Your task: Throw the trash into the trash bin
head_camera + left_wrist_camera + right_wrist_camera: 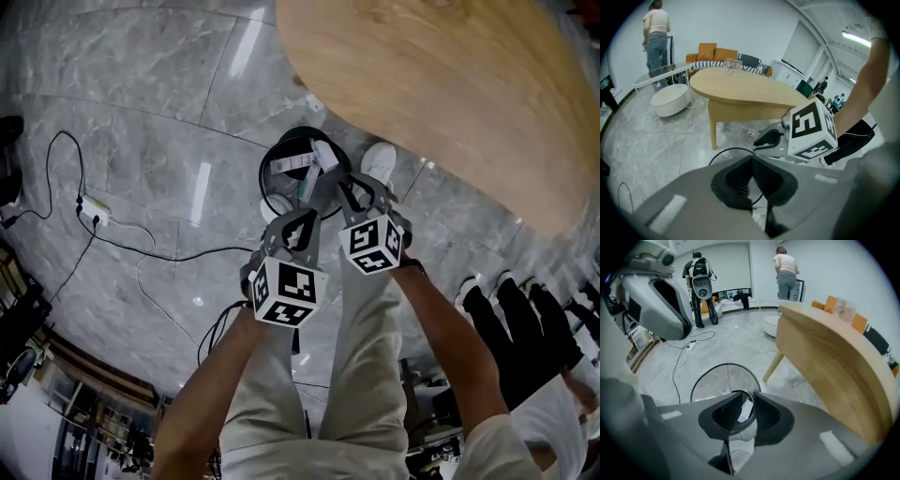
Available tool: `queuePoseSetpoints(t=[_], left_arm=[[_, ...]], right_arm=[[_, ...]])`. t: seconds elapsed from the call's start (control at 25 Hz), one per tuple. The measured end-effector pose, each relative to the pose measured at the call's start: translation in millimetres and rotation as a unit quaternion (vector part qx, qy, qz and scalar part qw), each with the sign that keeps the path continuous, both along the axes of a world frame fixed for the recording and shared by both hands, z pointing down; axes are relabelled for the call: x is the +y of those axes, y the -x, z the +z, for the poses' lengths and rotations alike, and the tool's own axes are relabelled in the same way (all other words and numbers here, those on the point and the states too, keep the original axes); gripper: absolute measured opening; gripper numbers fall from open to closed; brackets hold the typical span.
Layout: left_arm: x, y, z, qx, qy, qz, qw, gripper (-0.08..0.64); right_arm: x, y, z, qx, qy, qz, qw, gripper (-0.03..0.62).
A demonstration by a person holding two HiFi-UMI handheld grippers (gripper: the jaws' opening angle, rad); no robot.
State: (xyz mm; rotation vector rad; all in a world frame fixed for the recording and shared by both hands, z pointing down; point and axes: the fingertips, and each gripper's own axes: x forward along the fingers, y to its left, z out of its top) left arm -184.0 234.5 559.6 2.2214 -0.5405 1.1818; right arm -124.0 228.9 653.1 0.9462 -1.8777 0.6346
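A round black mesh trash bin (281, 167) stands on the grey marble floor beside the wooden table, with white paper trash (292, 165) inside it. Both grippers hang just above it, pointing steeply down. My left gripper (300, 225) is over the bin's near side, its jaws meeting at the tips with nothing seen between them (752, 161). My right gripper (354, 190) is over the bin's right rim. Its jaws (747, 397) stand a little apart, gripping nothing. Through the gap I see the bin (712, 380) and white paper (746, 411) below.
The oval wooden table (450, 84) overhangs the bin on the far right, its leg (774, 365) close by. A power strip with a cable (94, 214) lies at the left. A small scrap (751, 133) lies under the table. A person in black (525, 328) stands at the right.
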Motion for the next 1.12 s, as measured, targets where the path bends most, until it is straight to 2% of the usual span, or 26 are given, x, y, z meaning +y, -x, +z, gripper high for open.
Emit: queuePoseSetpoints(t=[0.08, 0.12, 0.28, 0.68, 0.88, 1.04, 1.12], left_arm=[[-2.6, -4.8, -11.7, 0.002, -0.006, 0.003, 1.0000, 0.000], [-3.1, -7.3, -18.0, 0.003, -0.008, 0.005, 1.0000, 0.000], [-9.4, -20.8, -45.5, 0.008, -0.020, 0.017, 0.9996, 0.000], [-25.4, -51.1, -132.2, 0.030, -0.050, 0.035, 0.9977, 0.000], [-38.3, -67.2, -181.8, 0.044, -0.069, 0.028, 0.9963, 0.000], [-41.0, -76.6, -224.5, 0.069, -0.056, 0.024, 0.9958, 0.000], [-41.9, -80.8, -246.0, 0.074, -0.063, 0.027, 0.9949, 0.000]], right_arm=[[-1.0, -0.8, -21.9, -0.009, -0.013, 0.002, 1.000, 0.033], [0.2, -0.5, -33.0, -0.016, -0.016, 0.001, 1.000, 0.026], [1.6, -5.1, -75.2, -0.037, -0.026, 0.005, 0.999, 0.026], [-7.7, -43.5, -192.1, -0.075, -0.051, 0.087, 0.992, 0.026], [-11.3, -69.0, -246.8, -0.083, -0.067, 0.119, 0.987, 0.026], [-11.0, -88.4, -290.4, -0.077, -0.080, 0.140, 0.984, 0.026], [-10.8, -95.9, -310.6, -0.076, -0.091, 0.146, 0.982, 0.026]])
